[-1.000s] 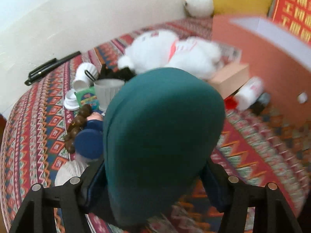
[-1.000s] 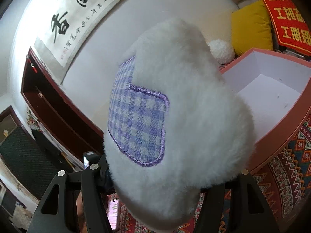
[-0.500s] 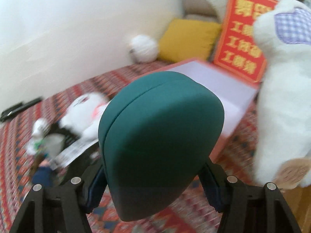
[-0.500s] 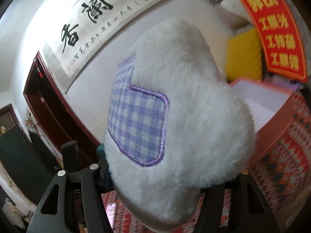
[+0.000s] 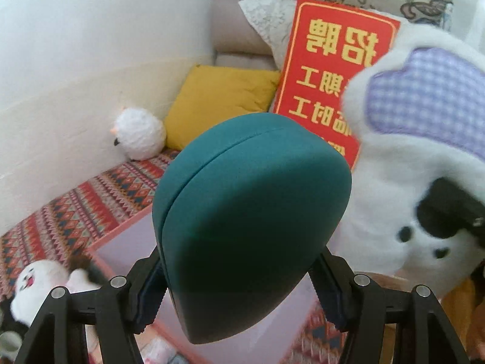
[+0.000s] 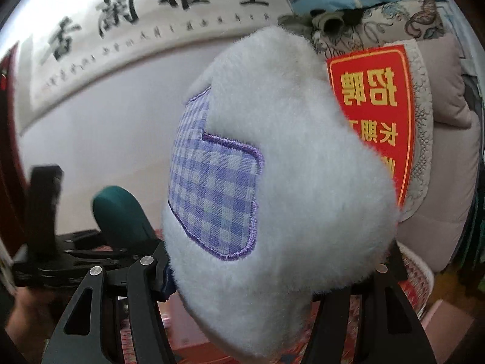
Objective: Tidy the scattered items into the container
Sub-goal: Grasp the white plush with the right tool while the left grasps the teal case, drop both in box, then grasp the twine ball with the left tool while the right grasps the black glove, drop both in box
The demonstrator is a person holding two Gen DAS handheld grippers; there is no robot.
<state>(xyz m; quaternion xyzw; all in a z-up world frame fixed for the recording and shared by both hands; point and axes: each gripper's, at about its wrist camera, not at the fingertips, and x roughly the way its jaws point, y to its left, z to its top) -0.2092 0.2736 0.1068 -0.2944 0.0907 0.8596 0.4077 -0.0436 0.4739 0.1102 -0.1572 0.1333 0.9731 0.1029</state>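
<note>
1. Teal, matte and hard-shelled: case (image 5: pixel 251 218) clamped by its lower end in the left gripper (image 5: pixel 239 288), jaws drawn narrow against both sides, rounded end pointing forward and up.
2. Down and to the left of that gripper, outside the box: white cat plush (image 5: pixel 33 282) lying on the patterned cloth (image 5: pixel 75 206), not yet tidied.
3. Directly below and ahead of the left gripper: pink-walled container (image 5: pixel 121 233), pale lilac inside. Visible strip of floor bare; the rest hidden behind the case, so impossible to say what else lies in it.
4. Just to the right of the left gripper, close beside the case: white plush toy (image 5: pixel 409 166) with a purple checked patch, pinched in the right gripper (image 6: pixel 272 273), jaws pressed into the fur low on its body.
5. Step in hand, by judgement: carrying both items over the container, just short of release.
6. Next move: lower each load inside the pink walls, clear of the rim, then spread the jaws. Best to set the case down low, being hard and likely to bounce or clatter; the plush soft enough to drop.
</note>
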